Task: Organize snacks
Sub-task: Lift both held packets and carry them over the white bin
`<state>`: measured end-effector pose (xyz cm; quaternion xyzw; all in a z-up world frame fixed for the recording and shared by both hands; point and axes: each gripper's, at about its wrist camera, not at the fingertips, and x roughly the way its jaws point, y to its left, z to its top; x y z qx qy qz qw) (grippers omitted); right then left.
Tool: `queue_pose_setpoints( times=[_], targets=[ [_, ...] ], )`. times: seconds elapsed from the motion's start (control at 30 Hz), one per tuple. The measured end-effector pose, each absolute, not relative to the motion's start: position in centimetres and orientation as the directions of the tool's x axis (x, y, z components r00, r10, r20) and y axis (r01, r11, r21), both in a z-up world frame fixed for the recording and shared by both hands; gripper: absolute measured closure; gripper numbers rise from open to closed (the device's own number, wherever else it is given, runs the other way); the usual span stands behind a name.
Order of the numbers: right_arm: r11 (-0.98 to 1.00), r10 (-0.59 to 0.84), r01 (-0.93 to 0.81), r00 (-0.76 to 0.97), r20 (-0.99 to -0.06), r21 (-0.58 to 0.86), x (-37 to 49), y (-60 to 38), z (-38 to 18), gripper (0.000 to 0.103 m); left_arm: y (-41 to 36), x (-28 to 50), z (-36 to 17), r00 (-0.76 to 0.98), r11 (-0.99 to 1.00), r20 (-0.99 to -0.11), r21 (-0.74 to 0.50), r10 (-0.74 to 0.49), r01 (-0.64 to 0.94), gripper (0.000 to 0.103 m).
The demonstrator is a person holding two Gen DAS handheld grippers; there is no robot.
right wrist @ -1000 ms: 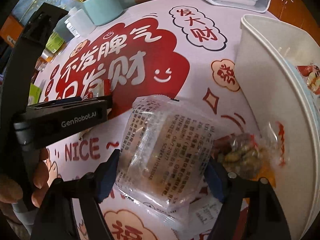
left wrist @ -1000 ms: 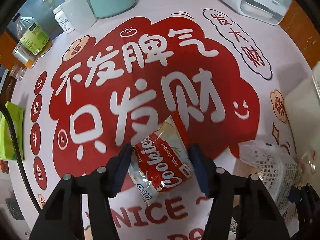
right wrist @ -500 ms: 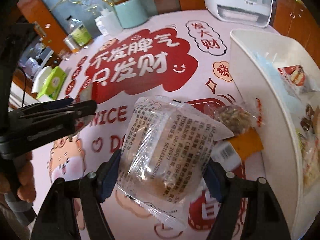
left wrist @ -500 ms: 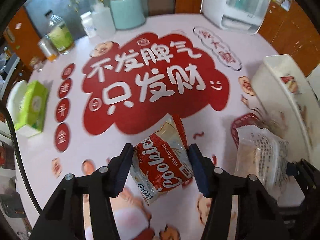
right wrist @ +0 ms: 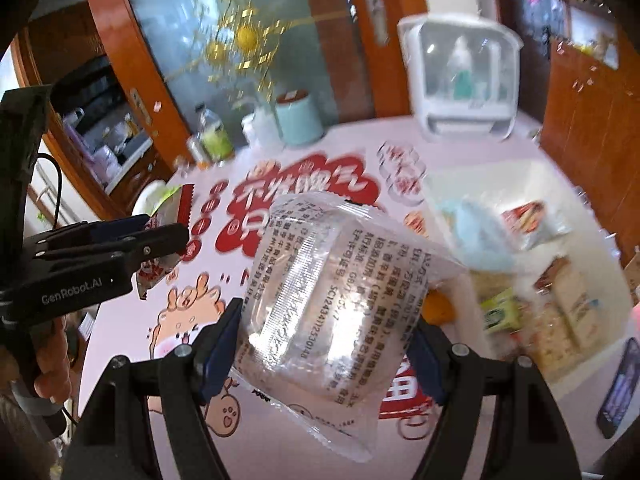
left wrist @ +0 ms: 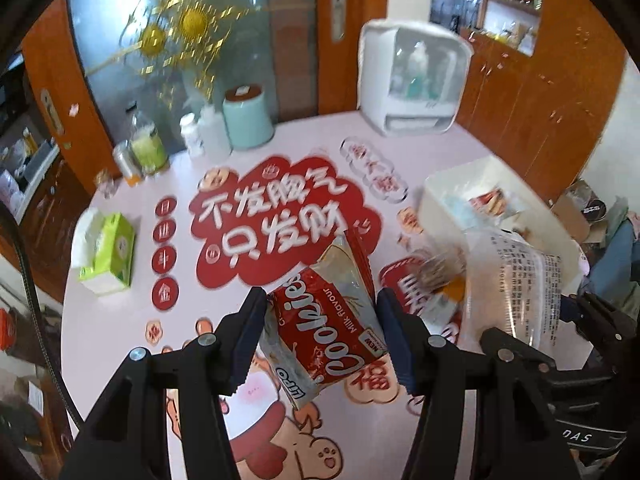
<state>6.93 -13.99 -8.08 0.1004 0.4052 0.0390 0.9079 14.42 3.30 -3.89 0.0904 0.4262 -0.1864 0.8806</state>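
Observation:
My left gripper (left wrist: 322, 338) is shut on a red and white Cookies packet (left wrist: 326, 320) and holds it well above the table. My right gripper (right wrist: 326, 344) is shut on a clear plastic snack packet (right wrist: 332, 296) with black print, also lifted. That clear packet also shows in the left wrist view (left wrist: 516, 280), at the right. A white bin (left wrist: 444, 188) with several snacks in it stands at the table's right; in the right wrist view the bin (right wrist: 592, 240) is blurred. Loose snack packets (left wrist: 440, 276) lie on the table beside the bin.
The table has a pink cloth with a red printed patch (left wrist: 280, 216). A green tissue box (left wrist: 108, 252) sits at the left. Bottles (left wrist: 208, 132) and a mint canister (left wrist: 248, 120) stand at the back, a white appliance (left wrist: 412, 80) at the back right. A phone (right wrist: 618, 388) lies at the right edge.
Both grippers have risen from the table with their packets, so the views now take in the whole table, the bin and the room behind.

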Motion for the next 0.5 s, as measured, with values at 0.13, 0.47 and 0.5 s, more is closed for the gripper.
queue_pose_setpoints(
  times=[0.13, 0.47, 0.5],
  targets=[
    [0.98, 0.075, 0.07, 0.731, -0.679, 0.184, 5.1, -16.1, -6.2, 0.027, 0.7, 13.5, -1.7, 0.588, 0.895, -0.752, -0.005, -0.298, 0.446, 0.048],
    [0.941, -0.099, 0.277, 0.775, -0.624, 0.194, 1.8, -23.9, -5.6, 0.027, -8.6, 12.1, 0.0, 0.584, 0.829, -0.711, 0.002, -0.392, 0.559, 0.047],
    [0.932, -0.114, 0.299, 0.776, -0.62, 0.203, 1.4, -24.9, -5.7, 0.027, -9.5, 12.0, 0.1, 0.579, 0.823, -0.709, -0.003, -0.402, 0.568, 0.047]
  ],
)
